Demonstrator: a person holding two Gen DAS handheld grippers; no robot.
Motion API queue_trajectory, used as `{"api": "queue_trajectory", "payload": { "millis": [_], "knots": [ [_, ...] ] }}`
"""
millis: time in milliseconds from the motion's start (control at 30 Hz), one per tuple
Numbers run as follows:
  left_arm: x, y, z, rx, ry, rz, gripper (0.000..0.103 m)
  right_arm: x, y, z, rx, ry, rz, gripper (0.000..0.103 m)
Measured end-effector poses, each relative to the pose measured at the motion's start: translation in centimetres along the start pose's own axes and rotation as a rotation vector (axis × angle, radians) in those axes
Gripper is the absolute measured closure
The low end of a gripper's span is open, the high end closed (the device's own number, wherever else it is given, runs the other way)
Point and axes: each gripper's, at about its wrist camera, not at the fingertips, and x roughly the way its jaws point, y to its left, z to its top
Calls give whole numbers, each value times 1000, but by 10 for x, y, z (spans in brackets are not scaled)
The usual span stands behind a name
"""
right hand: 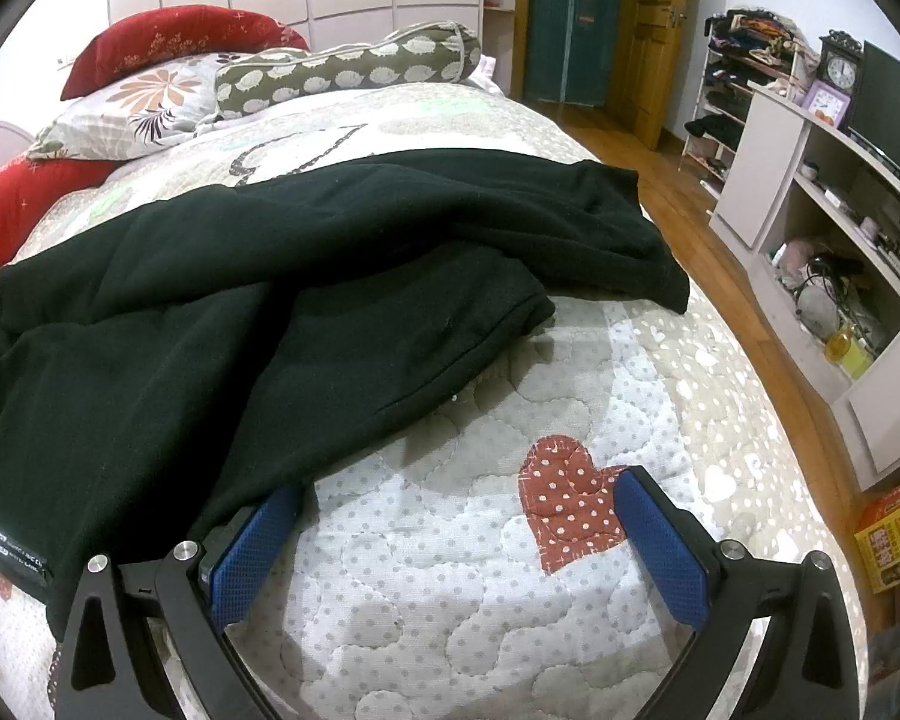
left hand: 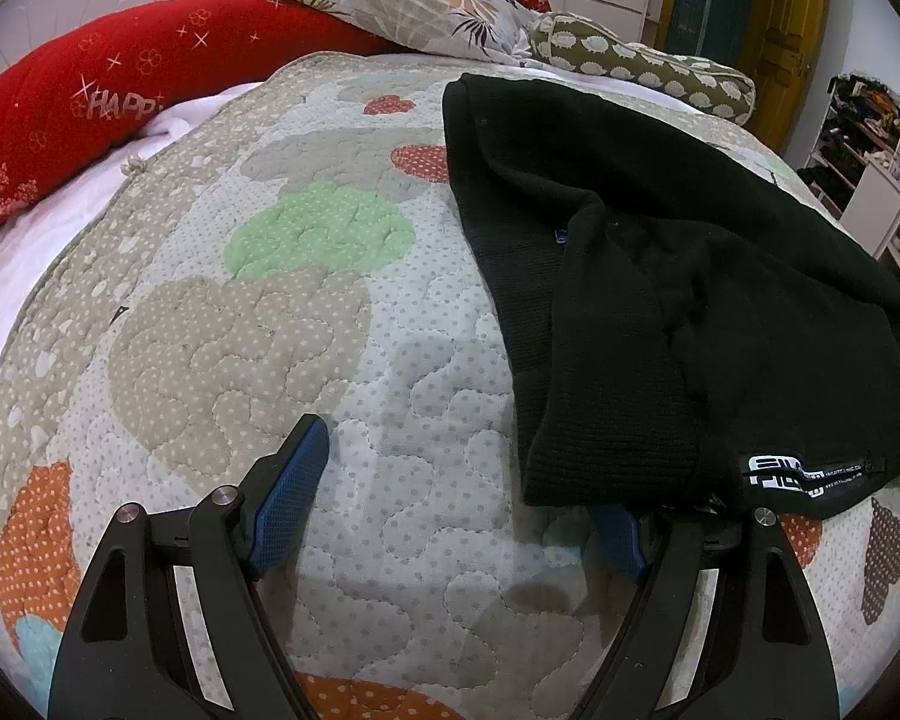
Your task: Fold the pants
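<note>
Jaws spread wide on left gripper (left hand: pixel 462 498) and right gripper (right hand: pixel 459 525), clamping nothing. Spread over quilted bedspread (left hand: pixel 306 312): black pants (right hand: pixel 258 294), at 2 o'clock from left gripper, 11 o'clock from right. At hem edge: white logo label (left hand: pixel 801 471).

Matt black knit pants (left hand: pixel 660 276), stitched dotted cloth quilt (left hand: pixel 330 312), textured blue tong pads (right hand: pixel 252 552)

A home bedroom: a bed under a quilted, dotted patchwork bedspread (left hand: pixel 330 312), red and floral pillows (right hand: pixel 132 102) at its head, a white open shelf unit (right hand: pixel 810 228), a small clock (right hand: pixel 838 69), wooden floor (right hand: pixel 678 180).
</note>
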Motion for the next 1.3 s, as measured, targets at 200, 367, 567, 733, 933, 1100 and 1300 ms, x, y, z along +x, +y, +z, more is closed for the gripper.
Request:
{"api": "queue_trajectory", "payload": {
  "millis": [200,367,567,733,933,1100,1300],
  "knots": [
    [-4,-5,1,15,29,14,21,-3,2,3,-5,16,-13,0],
    [-34,-2,1,-35,31,-53,22,-28,-4,1,14,20,79,0],
    [-77,-10,3,-22,-57,-74,21,-67,-11,-7,52,-28,192,0],
    [-80,-13,0,-63,-50,-131,21,-73,-9,-5,35,-59,215,0],
    [-50,-22,-3,-125,31,-162,21,-49,-34,-2,101,-47,211,0],
    [-24,-36,4,-150,75,-156,21,-24,-54,11,202,-47,250,2],
    [-3,-35,25,-218,71,-193,40,9,-53,42,249,-78,282,33]
  ]
}}
